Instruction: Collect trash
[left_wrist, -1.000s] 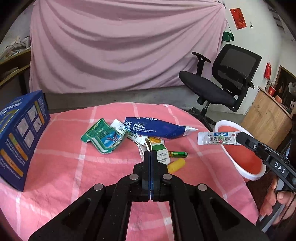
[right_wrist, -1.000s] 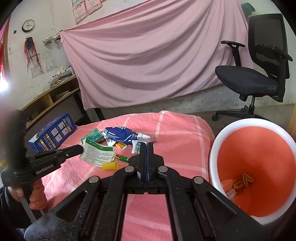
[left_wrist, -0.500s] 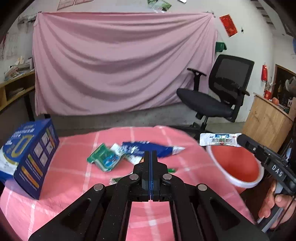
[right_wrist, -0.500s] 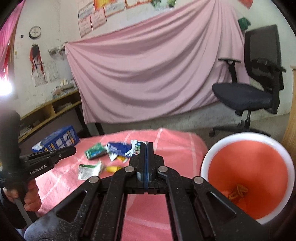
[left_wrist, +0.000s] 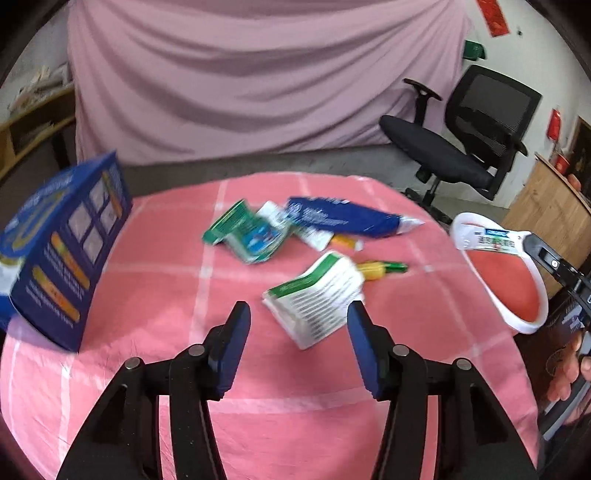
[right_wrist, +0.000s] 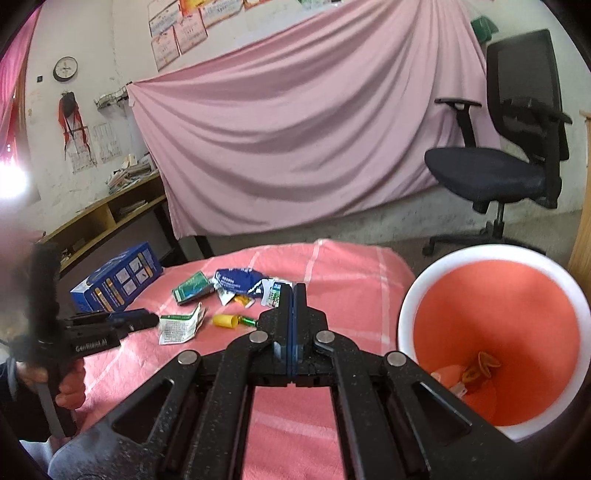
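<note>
Trash lies scattered over the pink checked worktop (left_wrist: 155, 317), and the nearest piece, a white-and-green leaflet (left_wrist: 317, 302), sits just ahead of the left hand-held gripper (left_wrist: 299, 314), at its 12 o'clock. A second ago this hand-held gripper was fully shut with the leaflet pinched in its tips; its jaws have just been opening, they now stand about half apart, and the leaflet lies loose on the cloth between and beyond the blue pads (left_wrist: 236, 343), touched by neither. The tool tilts steeply down toward the cloth.

The right hand-held gripper (left_wrist: 524, 238) is fully closed, as before, pinching a white sachet (left_wrist: 495, 242) by one end. It points gently downward, and the sachet hangs over the white rim of the orange bin (right_wrist: 498, 332), which stands at the worktop's 3 o'clock edge. A hand (left_wrist: 570, 373) grips its handle at the frame's right edge.

Beyond the leaflet, at 1 o'clock, lie a yellow cap (left_wrist: 371, 269) and a green battery (left_wrist: 395, 266). Farther out are a green packet (left_wrist: 240, 232) at 11 o'clock and a blue pouch (left_wrist: 340, 221) at 12 o'clock. A blue box (left_wrist: 62, 251) stands at the 9 o'clock edge. Inside the bin some scraps (right_wrist: 476, 369) rest at the bottom.
</note>
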